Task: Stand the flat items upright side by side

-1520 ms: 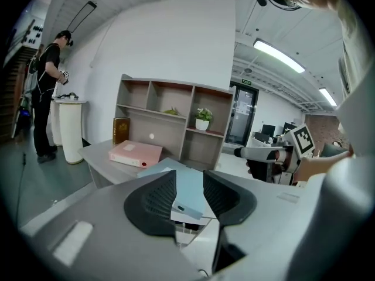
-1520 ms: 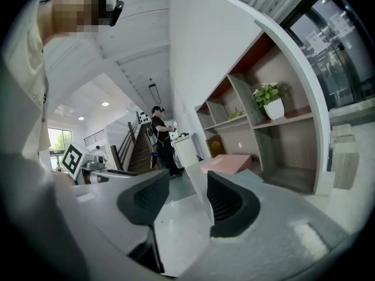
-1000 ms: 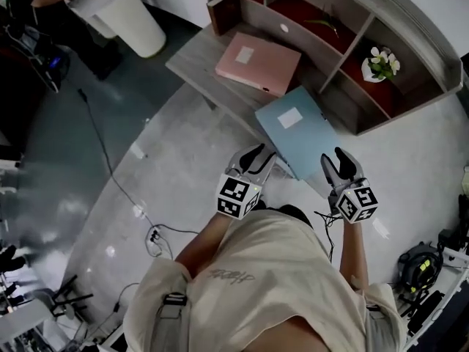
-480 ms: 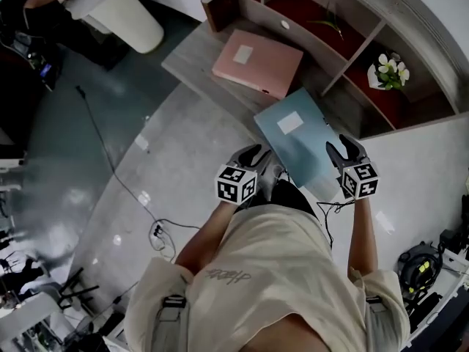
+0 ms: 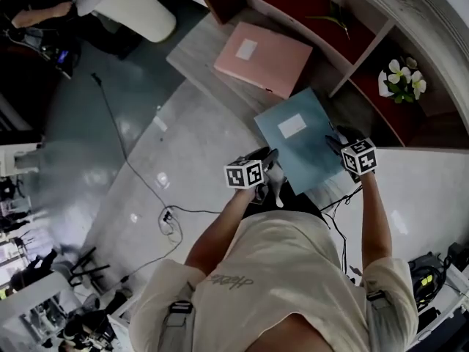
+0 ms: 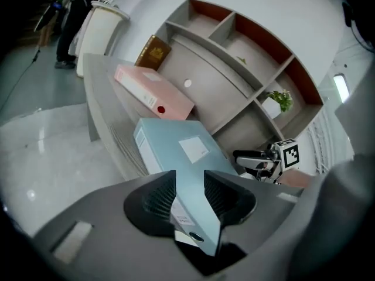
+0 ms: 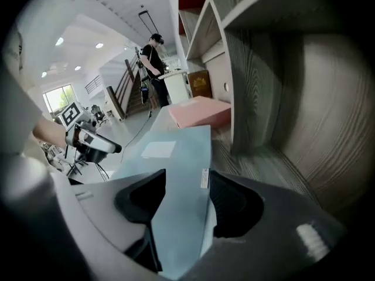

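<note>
A light blue binder (image 5: 300, 138) lies tilted at the desk's near edge, partly past it, with its white label up. My left gripper (image 5: 267, 161) is shut on its near left corner by the spine (image 6: 188, 177). My right gripper (image 5: 335, 139) has the binder's right edge between its jaws (image 7: 187, 177). Those jaws are opening, and the pads still touch the cover (image 7: 170, 157). A pink binder (image 5: 262, 57) lies flat on the desk farther back, also in the left gripper view (image 6: 153, 91).
A grey desk (image 5: 198, 57) carries a shelf unit with red-backed compartments (image 6: 234, 57). A potted plant (image 5: 399, 79) stands in one compartment and a brown book (image 6: 153, 52) leans at the left. There is a white bin (image 5: 139, 13), a floor cable (image 5: 139, 182) and a person (image 7: 153, 63) behind.
Both grippers have moved forward toward the shelf with the blue binder. The right gripper now sits higher along the binder's right edge.
</note>
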A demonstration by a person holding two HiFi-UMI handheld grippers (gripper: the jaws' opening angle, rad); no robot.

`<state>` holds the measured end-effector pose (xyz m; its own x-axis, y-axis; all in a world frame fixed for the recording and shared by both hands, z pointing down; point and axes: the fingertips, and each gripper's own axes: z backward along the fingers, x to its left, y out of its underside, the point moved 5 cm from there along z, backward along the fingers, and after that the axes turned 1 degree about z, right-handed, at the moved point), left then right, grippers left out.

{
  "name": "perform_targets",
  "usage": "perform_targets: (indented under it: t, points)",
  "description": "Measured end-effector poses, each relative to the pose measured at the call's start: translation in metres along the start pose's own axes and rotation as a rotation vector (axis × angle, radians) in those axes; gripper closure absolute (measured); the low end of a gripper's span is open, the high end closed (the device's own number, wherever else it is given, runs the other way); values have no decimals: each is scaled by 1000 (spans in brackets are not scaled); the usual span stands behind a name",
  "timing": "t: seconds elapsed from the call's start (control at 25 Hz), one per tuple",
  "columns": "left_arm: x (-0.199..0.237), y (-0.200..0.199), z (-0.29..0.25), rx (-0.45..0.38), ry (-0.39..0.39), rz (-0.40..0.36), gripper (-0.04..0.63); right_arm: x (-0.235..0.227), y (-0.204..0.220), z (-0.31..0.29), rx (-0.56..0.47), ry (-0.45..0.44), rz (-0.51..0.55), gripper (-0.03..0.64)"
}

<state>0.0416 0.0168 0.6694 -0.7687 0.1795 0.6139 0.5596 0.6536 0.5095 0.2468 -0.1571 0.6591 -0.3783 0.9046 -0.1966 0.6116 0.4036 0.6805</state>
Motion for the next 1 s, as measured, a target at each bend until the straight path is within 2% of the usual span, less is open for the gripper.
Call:
perform_targets:
  t: [0.16, 0.44, 0.64, 0.84, 1.0]
  points:
    - [13, 22, -17, 44, -15, 96, 405, -13, 13, -22, 53, -42, -33, 377]
    - [27, 24, -39, 73, 5, 215, 380, -21, 13, -44, 43, -174, -123, 364]
    - [34, 21, -48, 104, 25, 242, 345, -29, 11, -53, 22, -221, -190, 347]
    - [35, 23, -49, 119, 47, 253, 334, -25, 8, -59, 32, -220, -189, 324]
    - [35, 22, -47, 107, 54, 243, 344, -20, 7, -57, 26, -225, -190, 334]
